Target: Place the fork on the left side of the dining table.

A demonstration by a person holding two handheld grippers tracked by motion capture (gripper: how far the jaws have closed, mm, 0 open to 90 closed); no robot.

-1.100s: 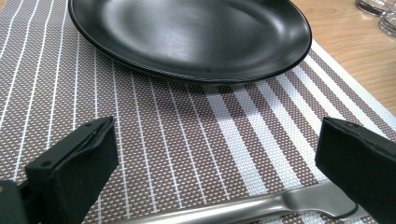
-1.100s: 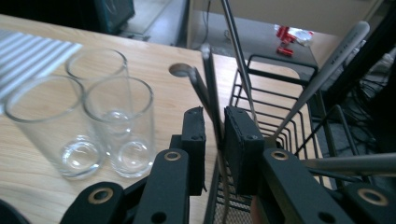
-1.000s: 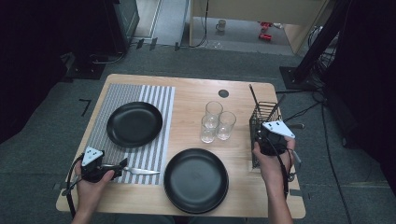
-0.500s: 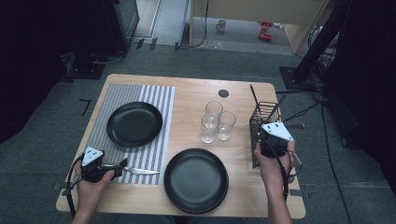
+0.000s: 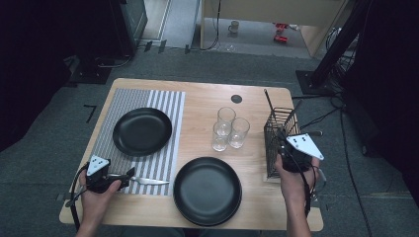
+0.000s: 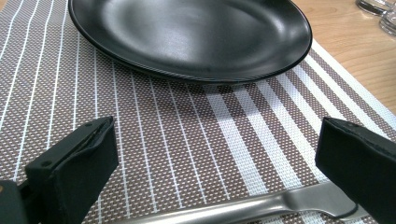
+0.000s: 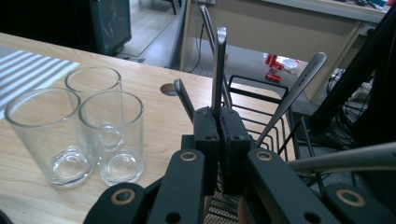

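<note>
Steel knife [image 6: 261, 207] lies on the striped placemat [image 6: 177, 140] between the left gripper's [image 6: 224, 158] wide-open jaws. Right gripper [image 7: 218, 126] has its jaws clamped on a utensil handle [image 7: 218, 65] in the wire caddy [image 5: 279, 140].

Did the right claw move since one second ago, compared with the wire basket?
No clear move. In the high view the right claw sits at the near side of the wire basket as before, shut on a utensil handle.

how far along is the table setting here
Done: two black plates are out, one on the striped placemat, one on bare wood, and a knife lies on the mat between the open left gripper's jaws. In hand: the right gripper clamps a utensil handle in the wire caddy. Left: remaining cutlery, three clustered glasses.
</note>
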